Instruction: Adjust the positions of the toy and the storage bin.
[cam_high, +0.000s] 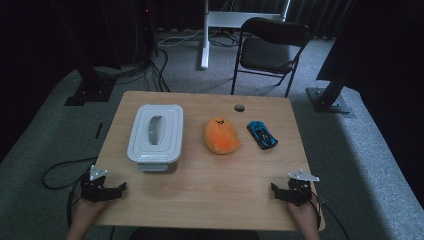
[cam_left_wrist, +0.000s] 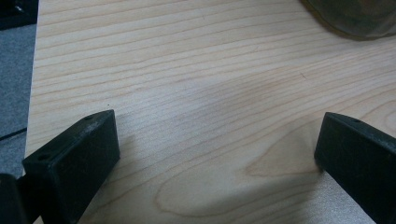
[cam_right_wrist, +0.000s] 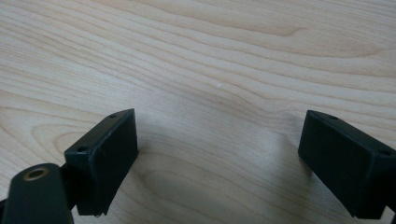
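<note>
Sitting nearest the left gripper (cam_high: 121, 187): lidded grey box (cam_high: 155, 138).

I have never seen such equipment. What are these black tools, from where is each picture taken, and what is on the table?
A person sits at a wooden table and holds one two-jaw tool in each hand. The high view looks down from above: the left gripper is at bottom left, the right gripper at bottom right. The other two pictures come from small cameras riding on the left gripper and the right gripper, looking along their black jaws at bare wood. Both stand open and hold nothing. On the table lie a grey lidded container, an orange plush toy and a blue toy car.
</note>
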